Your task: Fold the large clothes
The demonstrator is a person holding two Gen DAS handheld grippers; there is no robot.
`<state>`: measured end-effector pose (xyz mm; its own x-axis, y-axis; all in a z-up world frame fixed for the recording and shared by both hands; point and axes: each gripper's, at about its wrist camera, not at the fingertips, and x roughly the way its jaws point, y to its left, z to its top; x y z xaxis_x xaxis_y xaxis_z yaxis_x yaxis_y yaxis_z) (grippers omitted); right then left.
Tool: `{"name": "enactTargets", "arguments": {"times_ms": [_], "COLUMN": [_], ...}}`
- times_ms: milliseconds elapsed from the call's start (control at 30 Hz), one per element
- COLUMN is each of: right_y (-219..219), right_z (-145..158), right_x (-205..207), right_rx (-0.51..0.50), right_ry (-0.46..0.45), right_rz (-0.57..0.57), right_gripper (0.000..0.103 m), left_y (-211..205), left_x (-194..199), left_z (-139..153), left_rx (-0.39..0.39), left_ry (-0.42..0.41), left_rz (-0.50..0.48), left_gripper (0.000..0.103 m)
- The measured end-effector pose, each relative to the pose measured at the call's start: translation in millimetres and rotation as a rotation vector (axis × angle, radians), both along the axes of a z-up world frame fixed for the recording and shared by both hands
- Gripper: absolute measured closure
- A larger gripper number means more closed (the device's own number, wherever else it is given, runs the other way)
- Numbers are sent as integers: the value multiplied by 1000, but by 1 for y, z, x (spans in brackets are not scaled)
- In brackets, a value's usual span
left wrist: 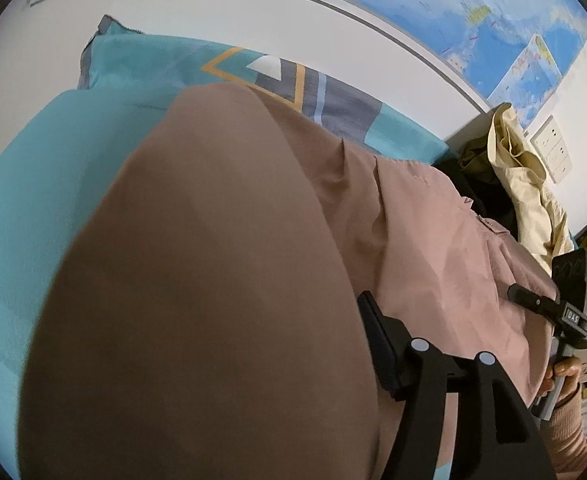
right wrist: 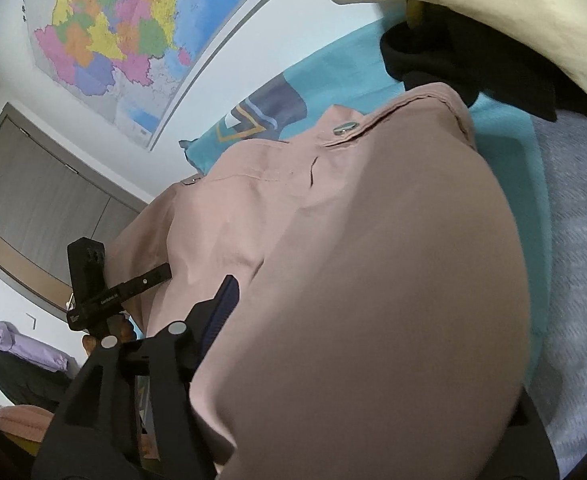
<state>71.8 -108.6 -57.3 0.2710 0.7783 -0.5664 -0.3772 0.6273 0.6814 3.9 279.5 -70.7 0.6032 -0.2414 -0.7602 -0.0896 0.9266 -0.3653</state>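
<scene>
- While spread over the teal cotton bedsheet (left wrist: 21, 208), lies ahead of and below both hand-held tools: dusty-pink woven jacket with metal snap buttons (right wrist: 333, 232), long axis running side to side from one hand to the other.
- Bulges up close to each lens as a blurred fold of that same pink cloth, draped over the outer finger on each side and hiding it.
- Cream crumpled garment (left wrist: 533, 184), just beyond the jacket's right end; probably worth steering clear of.
- Left gripper (right wrist: 164, 272): at the jacket's left end, one black finger (left wrist: 377, 336) showing off to the side with cloth against its inner face; cannot tell whether pinching the fold or let go.
- Right gripper (left wrist: 513, 293): at the opposite end, one finger (right wrist: 217, 312) showing beside the fold; likewise cannot tell if clamped or released.
- Neither hand nearer: each at its own end of the near edge, so likely both ends carried together toward the far buttoned band.
- Round metal snap (right wrist: 347, 127): marks that far band.
</scene>
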Motion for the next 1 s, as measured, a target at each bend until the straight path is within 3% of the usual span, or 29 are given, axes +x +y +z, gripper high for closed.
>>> {"name": "enactTargets", "arguments": {"times_ms": [267,367,400,467,667,1000], "right_y": [-2,0,1,0,3,47], "right_z": [-4,-7,-8,-9,8,83], "right_x": [0,2,2,2,-1,10], "right_rx": [-7,-10,-8,3,28,24], "right_ry": [4,13,17,20,-7,-140], "right_rz": [-3,0,1,-7,8,88], "right_gripper": [58,74,77,89,93,94], "left_y": [-3,-6,-6,-5,-2,20], "left_x": [2,4,4,4,1,17], "left_z": [-1,-1,0,0,12,55], "left_rx": [41,52,57,54,49,64], "left_ry": [-17,-23,-23,-18,-37,-109], "left_rz": [-11,-17,-15,-12,-1,-17], "left_gripper": [39,39,42,63,83,88]}}
